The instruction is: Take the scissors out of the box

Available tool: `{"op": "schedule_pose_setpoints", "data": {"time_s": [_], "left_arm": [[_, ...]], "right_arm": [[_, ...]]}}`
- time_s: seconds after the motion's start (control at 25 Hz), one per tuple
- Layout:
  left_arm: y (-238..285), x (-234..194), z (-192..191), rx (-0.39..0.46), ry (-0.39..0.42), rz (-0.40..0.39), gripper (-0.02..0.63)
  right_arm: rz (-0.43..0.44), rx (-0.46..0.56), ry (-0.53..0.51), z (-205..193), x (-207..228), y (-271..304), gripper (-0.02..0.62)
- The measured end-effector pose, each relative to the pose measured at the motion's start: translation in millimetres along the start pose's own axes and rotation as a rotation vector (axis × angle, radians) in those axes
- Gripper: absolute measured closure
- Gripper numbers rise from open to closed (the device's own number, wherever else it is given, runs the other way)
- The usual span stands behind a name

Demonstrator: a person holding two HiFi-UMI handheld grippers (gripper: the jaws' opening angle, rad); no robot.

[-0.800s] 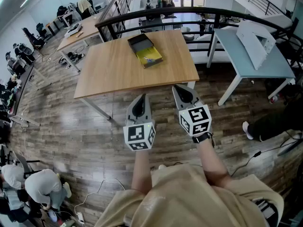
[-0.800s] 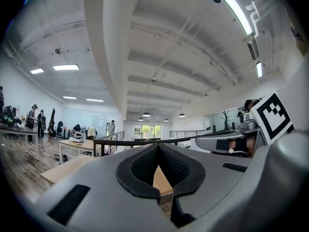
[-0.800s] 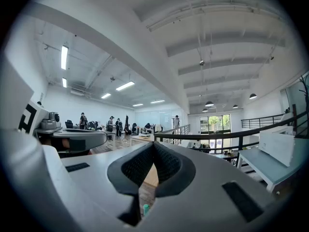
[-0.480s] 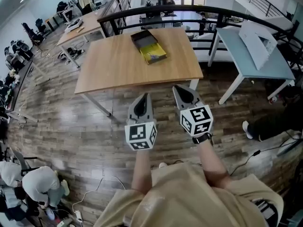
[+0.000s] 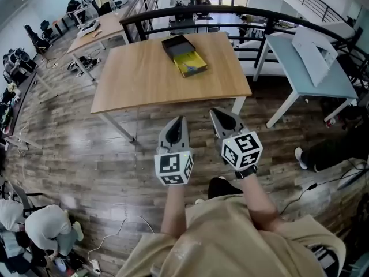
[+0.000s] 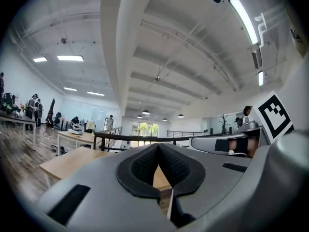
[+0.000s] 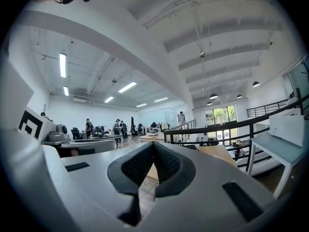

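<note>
both sets of fingers are pressed together, nothing between them. left gripper (image 6: 158, 146) has its pads (image 6: 143, 167) meeting at the tips, and right gripper (image 7: 153, 144) is the same. both are held level at my waist, side by side, over the wood floor (image 5: 115, 149).

step: approach, i think. nothing has been touched yet. the box (image 5: 183, 53) lies open on the wooden table (image 5: 138, 79), at the far side by the railing (image 5: 242, 11). it has a black half and a yellow half. i can't make out the scissors from here, so presumably they're inside, maybe in the yellow part.

next: walk up to the table, get one gripper over the box and open its fingers. i need to see how the scissors lie before picking a grip. the other gripper could pin the box if it slides.

in the way: only floor between me and the near table edge. the box is well across the top, so it's a long reach, or i go round the right corner. the blue-grey table (image 5: 323, 79) stands near that side, so it's tighter there. a person (image 5: 43, 227) is crouched at the lower left, well clear of me.
</note>
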State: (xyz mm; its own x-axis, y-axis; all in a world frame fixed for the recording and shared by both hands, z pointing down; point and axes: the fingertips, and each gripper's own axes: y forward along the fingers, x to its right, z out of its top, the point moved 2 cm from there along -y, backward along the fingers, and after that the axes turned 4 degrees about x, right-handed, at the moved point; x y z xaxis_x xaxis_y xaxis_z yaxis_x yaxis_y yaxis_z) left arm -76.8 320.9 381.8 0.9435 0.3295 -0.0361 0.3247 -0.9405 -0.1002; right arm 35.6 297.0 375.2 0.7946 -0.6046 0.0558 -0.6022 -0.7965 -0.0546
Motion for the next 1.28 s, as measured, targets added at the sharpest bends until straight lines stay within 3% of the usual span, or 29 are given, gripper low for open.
{"op": "schedule_pose_setpoints", "data": {"time_s": [0.2,0.48,0.84,1.28], "left_arm": [[15,-16,-7,-0.013,0.004,-0.001,0.594],[79,-78,-14,-0.027,0.02,0.066,0.594],[213,-138,-10,-0.023,0.047,0.101,0.594],[367,-145,-30,-0.033,0.004,0.063,0.594]], "right_arm": [[0.025,-0.004,0.021,-7,2,36,0.581],[0.099,0.011,0.039,-14,23,131,0.581],[0.105,0.069,0.072,6,125,254,0.581],[0.123,0.033,0.075,2,229,344,0.581]]}}
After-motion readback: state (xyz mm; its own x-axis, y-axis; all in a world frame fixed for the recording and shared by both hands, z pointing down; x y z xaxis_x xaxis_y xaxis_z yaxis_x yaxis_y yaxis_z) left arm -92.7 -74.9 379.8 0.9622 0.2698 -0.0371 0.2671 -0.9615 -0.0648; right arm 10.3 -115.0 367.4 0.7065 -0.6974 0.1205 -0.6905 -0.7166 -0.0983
